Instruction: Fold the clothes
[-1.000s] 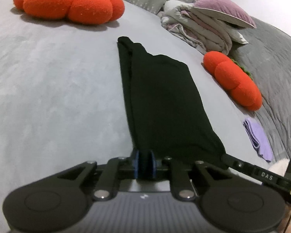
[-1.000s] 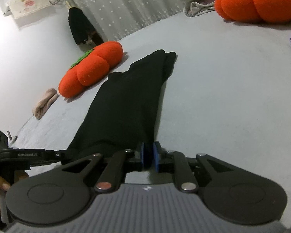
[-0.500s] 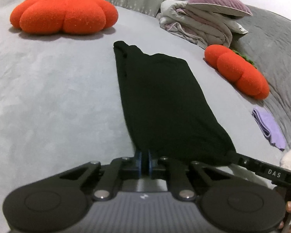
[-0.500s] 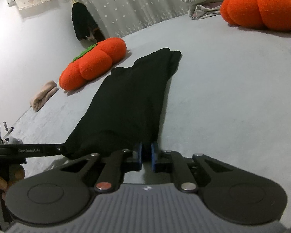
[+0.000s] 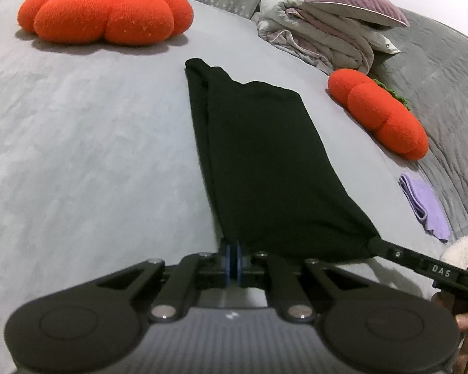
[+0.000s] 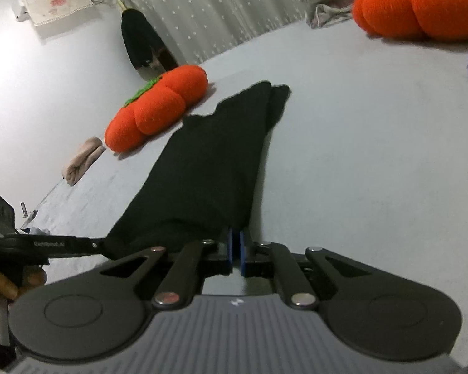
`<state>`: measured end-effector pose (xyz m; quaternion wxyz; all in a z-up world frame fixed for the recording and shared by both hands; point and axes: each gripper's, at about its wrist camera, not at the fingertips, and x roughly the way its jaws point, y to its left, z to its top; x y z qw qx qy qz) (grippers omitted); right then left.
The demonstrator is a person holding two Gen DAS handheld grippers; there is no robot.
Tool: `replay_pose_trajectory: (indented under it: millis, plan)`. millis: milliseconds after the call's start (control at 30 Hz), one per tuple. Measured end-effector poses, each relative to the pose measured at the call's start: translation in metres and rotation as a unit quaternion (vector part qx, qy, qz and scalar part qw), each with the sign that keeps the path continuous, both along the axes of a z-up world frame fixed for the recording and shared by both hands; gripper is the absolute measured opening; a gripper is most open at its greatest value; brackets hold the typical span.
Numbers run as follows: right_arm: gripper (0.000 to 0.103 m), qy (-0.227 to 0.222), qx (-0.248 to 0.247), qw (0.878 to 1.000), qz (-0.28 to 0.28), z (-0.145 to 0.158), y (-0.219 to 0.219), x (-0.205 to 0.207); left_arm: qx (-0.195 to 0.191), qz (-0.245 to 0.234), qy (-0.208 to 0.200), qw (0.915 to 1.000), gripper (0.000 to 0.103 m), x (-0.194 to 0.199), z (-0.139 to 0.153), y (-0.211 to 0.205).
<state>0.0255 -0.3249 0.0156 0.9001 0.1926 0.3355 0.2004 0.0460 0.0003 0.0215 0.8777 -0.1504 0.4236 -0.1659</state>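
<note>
**Both tongs clenched on near hem of black garment**

Left gripper (image 5: 232, 257): blue pads pressed together, pinching the near left corner of the black garment (image 5: 259, 162). Held low and level over the grey bed cover (image 5: 87, 162), pointing along the cloth's length.

Right gripper (image 6: 235, 247): pads likewise closed on cloth, at the near right corner of the same garment (image 6: 209, 162). Its finger seen from the left wrist view enters from the right, tip at the hem corner. In the right wrist view the left tool comes in from the left edge, a person's hand (image 6: 3, 283) wrapped round its grip.

Garment: folded into a long narrow strip, running straight ahead of both tongs, far end bunched. Near hem stretched between the two tongs.

Surroundings: large pumpkin cushion (image 5: 106, 9) far ahead-left of the left tongs; small pumpkin cushion (image 5: 380, 115) to its right; folded lilac cloth (image 5: 424, 205) nearer right; piled bedding (image 5: 324, 34) beyond.
</note>
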Motion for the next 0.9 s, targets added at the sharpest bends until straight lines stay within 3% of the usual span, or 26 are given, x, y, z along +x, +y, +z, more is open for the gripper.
replay_pose_trajectory:
  millis: [300,400,500,600,733,800,900]
  plan:
    - [0.005,-0.037,0.005,0.999,0.024,0.021,-0.002,-0.011,0.001,-0.005,-0.003,1.0000,0.003,-0.005,0.015,0.002]
    - [0.005,-0.052,0.008,0.998,0.032,0.024,-0.005,-0.015,0.027,-0.020,0.001,0.9994,0.003,-0.006,0.017,-0.005]
    - [0.005,-0.033,-0.020,0.999,0.036,0.017,-0.005,-0.010,0.072,-0.029,0.011,0.9969,0.004,-0.006,0.010,-0.016]
    - [0.006,-0.001,-0.039,0.999,0.031,0.002,-0.004,-0.003,0.104,-0.036,-0.009,0.9939,0.005,-0.010,0.007,-0.026]
    - [0.016,-0.011,-0.061,0.997,0.042,0.004,0.003,-0.005,0.117,-0.054,-0.008,0.9916,0.008,-0.008,0.010,-0.027]
    - [0.017,-0.013,-0.063,0.997,0.037,0.004,0.002,-0.005,0.122,-0.061,-0.001,0.9907,0.012,-0.006,0.012,-0.026]
    - [0.017,-0.016,-0.064,0.997,0.027,0.005,-0.001,-0.004,0.105,-0.056,0.023,0.9926,0.038,0.000,0.019,-0.016]
